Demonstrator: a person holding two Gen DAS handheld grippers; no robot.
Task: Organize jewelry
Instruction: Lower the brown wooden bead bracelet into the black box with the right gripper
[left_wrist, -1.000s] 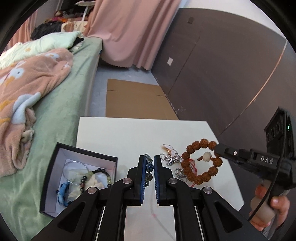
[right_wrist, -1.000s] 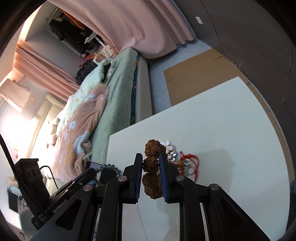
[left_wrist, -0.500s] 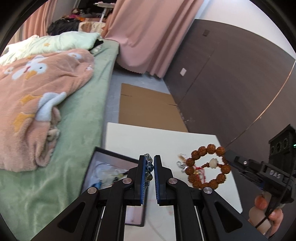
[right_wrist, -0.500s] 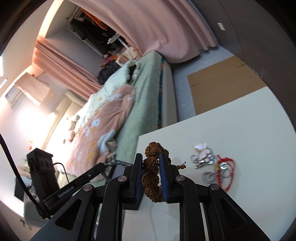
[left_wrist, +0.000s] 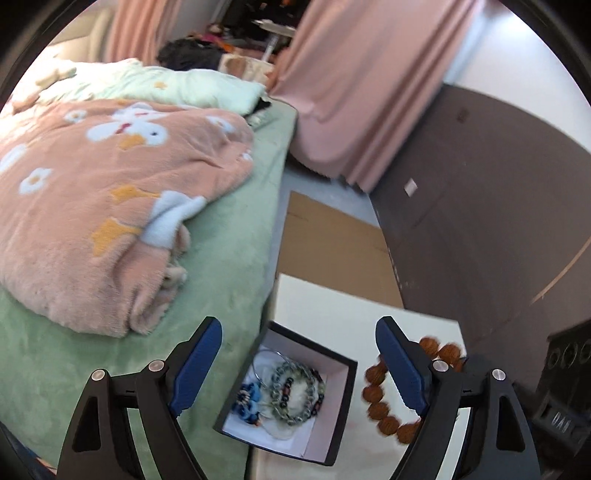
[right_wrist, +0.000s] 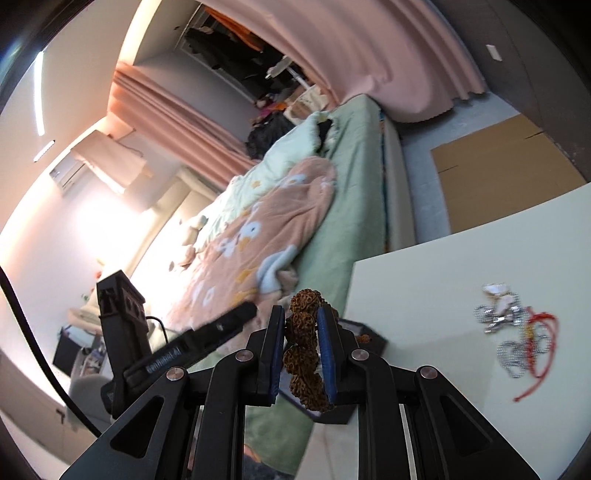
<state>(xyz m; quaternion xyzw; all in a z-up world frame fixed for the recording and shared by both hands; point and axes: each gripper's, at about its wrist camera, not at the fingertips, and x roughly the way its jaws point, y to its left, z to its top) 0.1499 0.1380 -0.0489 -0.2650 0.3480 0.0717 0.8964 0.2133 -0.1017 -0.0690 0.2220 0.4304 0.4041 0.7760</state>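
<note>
Brown knobbly-seed bead bracelet (right_wrist: 303, 354) pinched between the blue pads of the right gripper (right_wrist: 302, 354), lower loop cut off behind the fingers, held beside the black white-lined box (left_wrist: 345, 397) at the cream table's (left_wrist: 332, 306) edge. Left gripper (left_wrist: 295, 369) above that box, jaws opening with nothing between them; beaded bracelets (left_wrist: 295, 391) inside blurred. Silver chains with red cord (right_wrist: 517, 332) smeared, hard to tell apart.

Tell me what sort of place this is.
Most likely a home bedroom: a bed with a green sheet and a peach duck-print fleece blanket, floor-length pink curtains, and a small white table beside the bed.
</note>
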